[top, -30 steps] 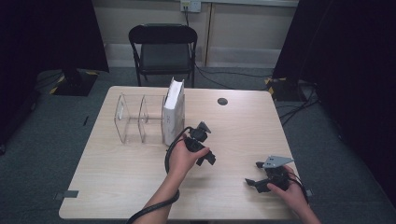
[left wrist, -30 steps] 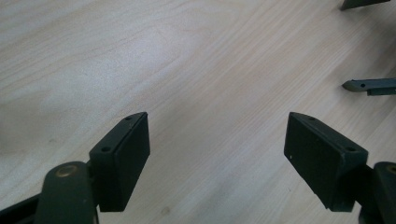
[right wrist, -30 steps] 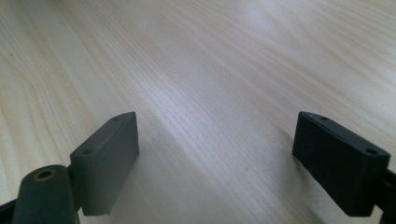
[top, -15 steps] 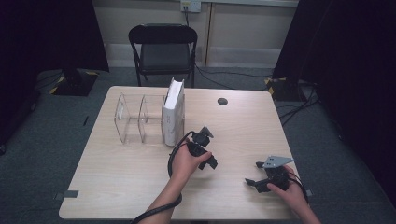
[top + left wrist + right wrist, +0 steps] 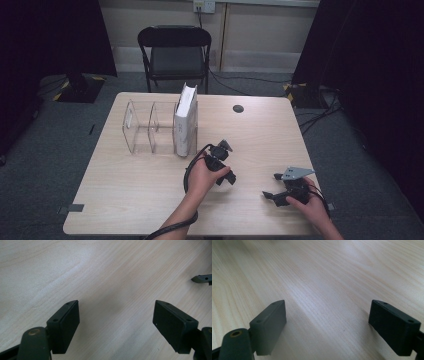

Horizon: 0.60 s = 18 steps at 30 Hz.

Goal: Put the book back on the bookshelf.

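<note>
Both jaws were left wide open with nothing held; the left hand-held gripper [image 5: 226, 162] could've clipped the book [image 5: 186, 122] and toppled it, honestly.

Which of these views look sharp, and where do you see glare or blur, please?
High view: evenly lit, a little soft, dark curtains at the sides. Left gripper view: table grain crisp farther off, near jaws slightly soft. Right gripper view: a pale sheen on the table, with the left jaw washed grey.
</note>
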Available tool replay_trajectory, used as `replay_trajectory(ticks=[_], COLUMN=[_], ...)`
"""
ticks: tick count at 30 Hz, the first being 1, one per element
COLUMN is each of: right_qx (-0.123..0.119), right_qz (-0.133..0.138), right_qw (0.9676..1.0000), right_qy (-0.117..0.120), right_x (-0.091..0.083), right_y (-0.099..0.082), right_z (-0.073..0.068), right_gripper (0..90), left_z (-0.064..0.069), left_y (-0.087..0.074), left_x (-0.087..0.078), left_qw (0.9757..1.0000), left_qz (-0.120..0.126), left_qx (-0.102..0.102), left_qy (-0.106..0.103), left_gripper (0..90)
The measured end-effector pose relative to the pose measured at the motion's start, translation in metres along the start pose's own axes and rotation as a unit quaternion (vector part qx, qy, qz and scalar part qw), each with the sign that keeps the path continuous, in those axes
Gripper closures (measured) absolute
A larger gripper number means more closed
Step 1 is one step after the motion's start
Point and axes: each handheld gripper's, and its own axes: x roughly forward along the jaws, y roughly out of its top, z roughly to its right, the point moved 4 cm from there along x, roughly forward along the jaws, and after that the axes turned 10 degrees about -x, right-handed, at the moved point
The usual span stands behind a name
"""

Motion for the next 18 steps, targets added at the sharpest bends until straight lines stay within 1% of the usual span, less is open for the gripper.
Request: replay_trajectory(ticks=[3, 6, 7, 9, 10, 11, 12, 13, 14, 16, 18], right_qx=[0.000, 0.000, 0.000, 0.000, 0.000, 0.000, 0.000, 0.000, 0.000, 0.000, 0.000], right_qz=[0.000, 0.000, 0.000, 0.000, 0.000, 0.000, 0.000, 0.000, 0.000, 0.000, 0.000], right_qw=[1.0000, 1.0000, 1.0000, 1.0000, 1.0000, 1.0000, 1.0000, 1.0000, 1.0000, 1.0000, 1.0000], right_qy=[0.000, 0.000, 0.000, 0.000, 0.000, 0.000, 0.000, 0.000, 0.000, 0.000, 0.000], right_x=[0.000, 0.000, 0.000, 0.000, 0.000, 0.000, 0.000, 0.000, 0.000, 0.000, 0.000], right_y=[0.000, 0.000, 0.000, 0.000, 0.000, 0.000, 0.000, 0.000, 0.000, 0.000, 0.000], right_z=[0.000, 0.000, 0.000, 0.000, 0.000, 0.000, 0.000, 0.000, 0.000, 0.000, 0.000], right_gripper=[14.1, 14.0, 14.1, 14.0, 14.0, 14.1, 14.1, 14.1, 14.0, 14.1, 14.0], left_z=[0.001, 0.002, 0.002, 0.003, 0.004, 0.004, 0.006, 0.006, 0.007, 0.007, 0.009], left_y=[-0.001, -0.002, -0.002, -0.002, -0.002, -0.002, -0.002, -0.002, -0.003, -0.003, -0.003], left_x=[0.002, 0.004, 0.005, 0.007, 0.008, 0.008, 0.009, 0.010, 0.011, 0.012, 0.013], left_qw=[1.0000, 1.0000, 1.0000, 1.0000, 0.9999, 0.9999, 0.9999, 0.9999, 0.9999, 0.9998, 0.9997], left_qz=[0.003, 0.002, 0.006, 0.004, 0.009, 0.006, 0.010, 0.009, 0.010, 0.008, 0.014], left_qx=[0.000, 0.005, 0.003, 0.007, 0.006, 0.012, 0.010, 0.013, 0.011, 0.020, 0.021], left_qy=[-0.001, 0.002, 0.000, -0.001, -0.001, 0.002, -0.002, 0.000, 0.000, 0.004, 0.005], left_gripper=[21.5, 21.5, 21.5, 21.2, 21.2, 21.1, 21.0, 20.5, 20.1, 19.7, 19.4])
